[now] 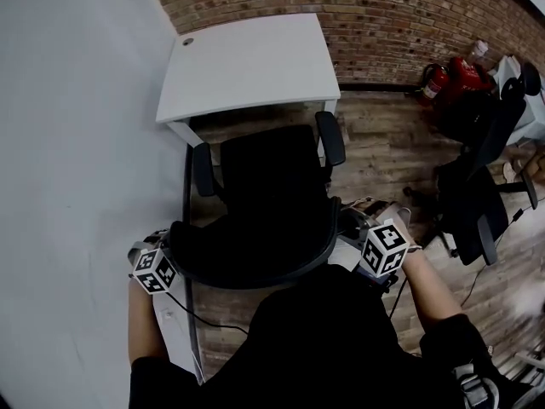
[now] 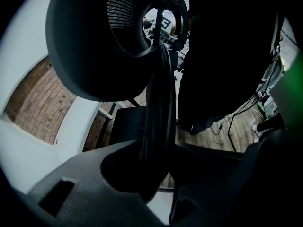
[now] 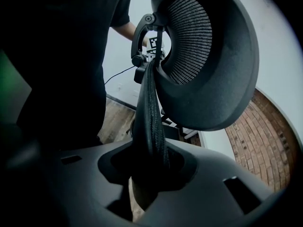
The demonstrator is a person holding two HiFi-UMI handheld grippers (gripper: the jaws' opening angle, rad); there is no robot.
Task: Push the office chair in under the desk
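Observation:
A black office chair (image 1: 272,169) faces the white desk (image 1: 247,62), its seat just short of the desk's front edge. Its curved backrest (image 1: 255,250) is closest to me. My left gripper (image 1: 173,247) is shut on the backrest's left rim, and my right gripper (image 1: 347,233) on its right rim. In the left gripper view the thin mesh edge (image 2: 158,126) fills the gap of the left gripper (image 2: 156,174). The right gripper (image 3: 147,169) pinches the same kind of edge (image 3: 150,122). The curved mesh shell (image 3: 208,56) rises above the jaws.
A second black office chair (image 1: 477,186) stands at the right, with red fire extinguishers (image 1: 447,79) behind it by the brick wall (image 1: 383,15). A white wall (image 1: 68,143) runs along the left. A black cable (image 1: 204,318) lies on the wooden floor.

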